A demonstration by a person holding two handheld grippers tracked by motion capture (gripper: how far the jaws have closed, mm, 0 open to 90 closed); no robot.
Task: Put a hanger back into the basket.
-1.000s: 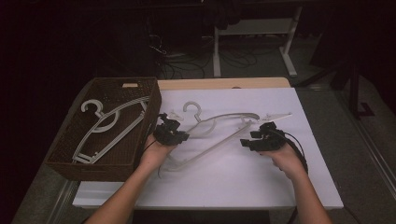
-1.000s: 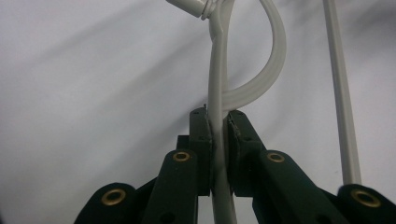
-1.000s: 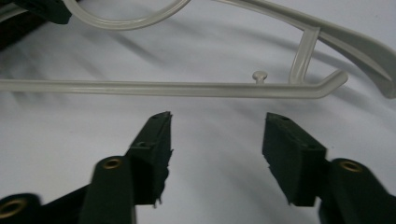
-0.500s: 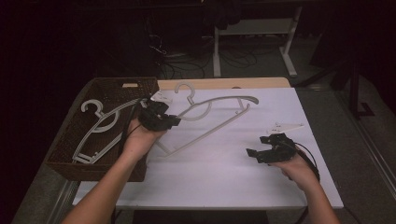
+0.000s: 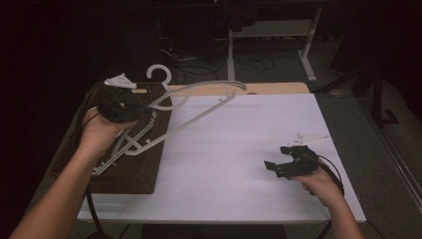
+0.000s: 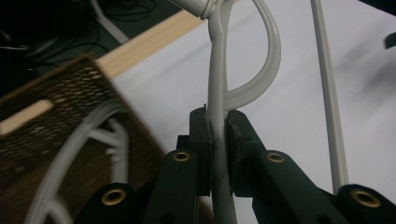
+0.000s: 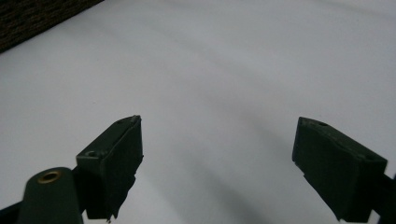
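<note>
The left gripper (image 5: pixel 130 110) is clamped on the pale grey plastic coat hanger (image 5: pixel 199 102), held tilted in the air over the dark woven basket (image 5: pixel 144 172) at nine o'clock. Other hangers already lie inside; this one isn't in yet. The left gripper view shows the pads (image 6: pixel 201 140) pinching its bar. The right gripper (image 5: pixel 286 162), at four o'clock, has just been opening: nothing between the jaws, white tabletop (image 7: pixel 224 70) beneath.
</note>
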